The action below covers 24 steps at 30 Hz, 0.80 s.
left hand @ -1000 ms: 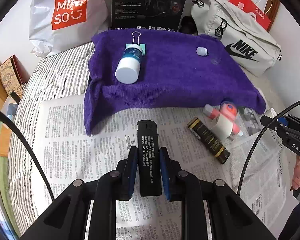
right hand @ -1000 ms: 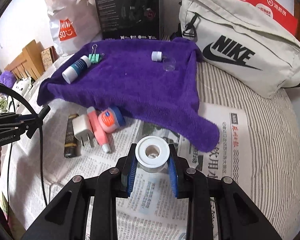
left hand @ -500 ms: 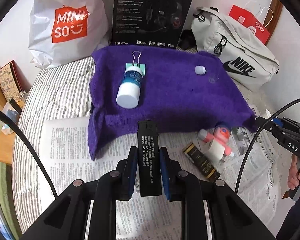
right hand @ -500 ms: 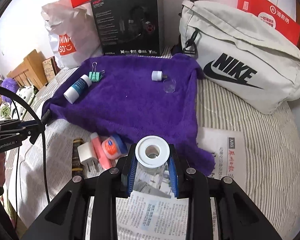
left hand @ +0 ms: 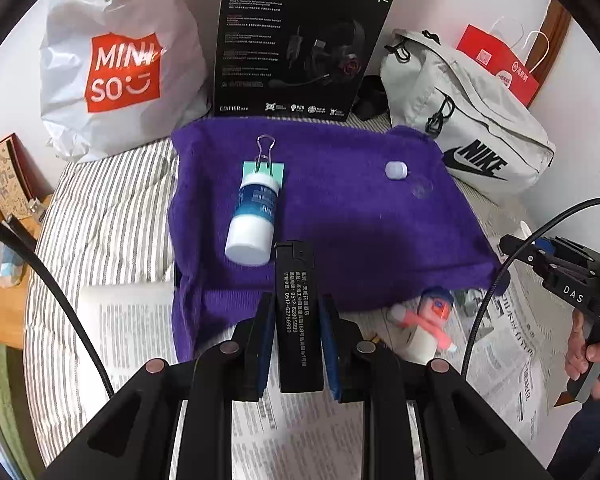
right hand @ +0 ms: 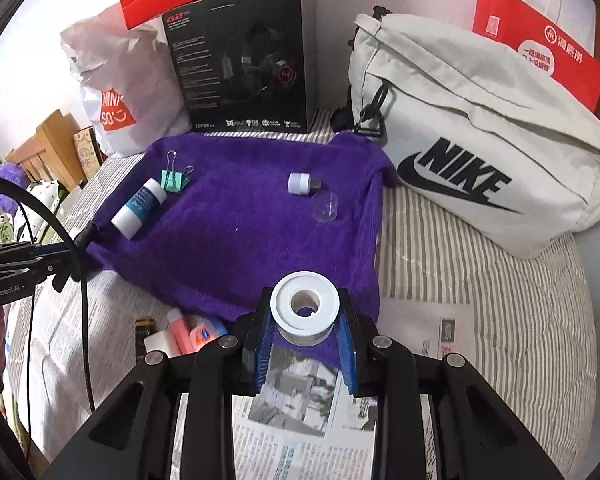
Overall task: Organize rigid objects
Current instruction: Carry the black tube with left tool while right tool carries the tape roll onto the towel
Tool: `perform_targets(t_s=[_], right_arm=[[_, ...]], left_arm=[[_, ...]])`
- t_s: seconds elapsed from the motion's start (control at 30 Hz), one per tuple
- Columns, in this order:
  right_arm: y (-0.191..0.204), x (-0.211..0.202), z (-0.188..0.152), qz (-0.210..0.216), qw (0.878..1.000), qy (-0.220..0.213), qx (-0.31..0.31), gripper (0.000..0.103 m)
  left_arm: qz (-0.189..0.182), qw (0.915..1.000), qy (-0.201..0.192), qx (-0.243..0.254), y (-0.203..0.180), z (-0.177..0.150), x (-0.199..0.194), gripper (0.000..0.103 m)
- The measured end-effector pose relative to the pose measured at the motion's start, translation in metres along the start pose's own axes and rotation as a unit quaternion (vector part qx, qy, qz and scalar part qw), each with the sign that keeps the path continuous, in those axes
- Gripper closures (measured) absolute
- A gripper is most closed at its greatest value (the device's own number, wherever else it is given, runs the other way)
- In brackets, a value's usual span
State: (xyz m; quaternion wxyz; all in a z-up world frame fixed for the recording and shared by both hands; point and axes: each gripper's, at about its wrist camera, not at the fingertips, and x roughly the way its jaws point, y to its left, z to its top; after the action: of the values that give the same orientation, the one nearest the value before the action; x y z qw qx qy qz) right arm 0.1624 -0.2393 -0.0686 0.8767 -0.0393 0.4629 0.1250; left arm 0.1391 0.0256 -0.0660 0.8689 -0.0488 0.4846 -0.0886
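My left gripper point(left hand: 296, 312) is shut on a black lighter point(left hand: 298, 316) and holds it over the near edge of the purple towel point(left hand: 352, 216). My right gripper point(right hand: 305, 320) is shut on a white tape roll point(right hand: 305, 306) above the towel's point(right hand: 252, 216) near right corner. On the towel lie a white and blue bottle point(left hand: 254, 216), a green binder clip point(left hand: 265, 162), a small white cap point(left hand: 396, 169) and a clear lid point(right hand: 326, 207). The right gripper also shows at the left wrist view's right edge point(left hand: 540, 258).
On the newspaper point(right hand: 112, 316) below the towel lie a pink tube point(left hand: 420, 322), a white plug point(right hand: 160, 342), a blue round tin point(right hand: 204, 332) and a dark tube point(right hand: 144, 326). A Miniso bag point(left hand: 116, 68), a black headset box point(left hand: 296, 36) and a Nike bag point(right hand: 480, 160) stand behind.
Both grippers have risen and moved forward toward the towel with the lighter and the tape roll still held. The items on the newspaper now sit closer under the grippers.
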Motion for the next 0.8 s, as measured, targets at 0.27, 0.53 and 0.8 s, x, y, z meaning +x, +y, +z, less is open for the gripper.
perform_targets(t_s=[0.27, 0.53, 0.8], right_arm=[[-0.004, 0.013, 0.019, -0.001, 1.0, 0.002, -0.002, 0.074], [-0.01, 0.032, 0.03, -0.003, 1.0, 0.012, 0.002, 0.074], [-0.009, 0.051, 0.035, 0.002, 1.0, 0.026, -0.004, 0.074]], left_arm=[[-0.008, 0.9999, 0.009, 0.005, -0.004, 0.024, 0.02, 0.082], [-0.022, 0.9994, 0.025, 0.011, -0.011, 0.042, 0.049, 0.082], [-0.018, 0.9987, 0.046, 0.012, -0.011, 0.052, 0.081, 0.082]])
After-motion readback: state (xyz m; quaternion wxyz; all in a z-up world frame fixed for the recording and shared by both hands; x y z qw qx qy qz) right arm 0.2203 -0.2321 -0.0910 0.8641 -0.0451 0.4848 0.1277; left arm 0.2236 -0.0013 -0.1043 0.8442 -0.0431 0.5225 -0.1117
